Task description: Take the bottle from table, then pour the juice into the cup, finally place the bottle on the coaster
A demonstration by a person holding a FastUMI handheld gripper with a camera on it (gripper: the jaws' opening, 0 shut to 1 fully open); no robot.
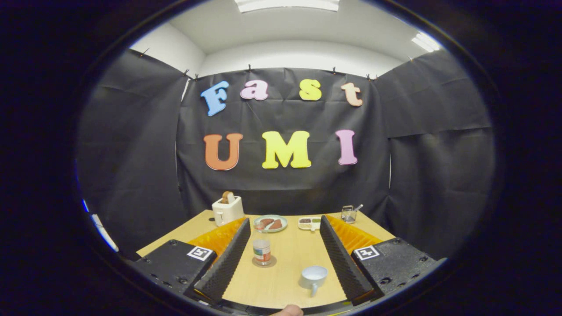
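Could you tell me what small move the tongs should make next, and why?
Probably retreat and end the run, as nothing looks left to do. The tongs stand open with nothing between the fingers. The bottle stands upright on the coaster, between the fingers toward the left one, and the cup, nearer and toward the right one, seems to hold pale liquid. That suggests pouring and placing are done.

The tool [281, 254] stands open, its two fingers [226, 259] spread wide with nothing held between them. In the gap, on the wooden bench [290, 250], the bottle [261, 251] stands upright on a round coaster [264, 263], close to the left finger. The cup [313, 278] sits lower in the frame and more to the right, apart from the bottle, its handle turned to the camera. Beyond the fingers, at the far edge of the bench, are a toaster [227, 210], a plate [270, 223], a small tray [309, 223] and a glass jar [349, 214].
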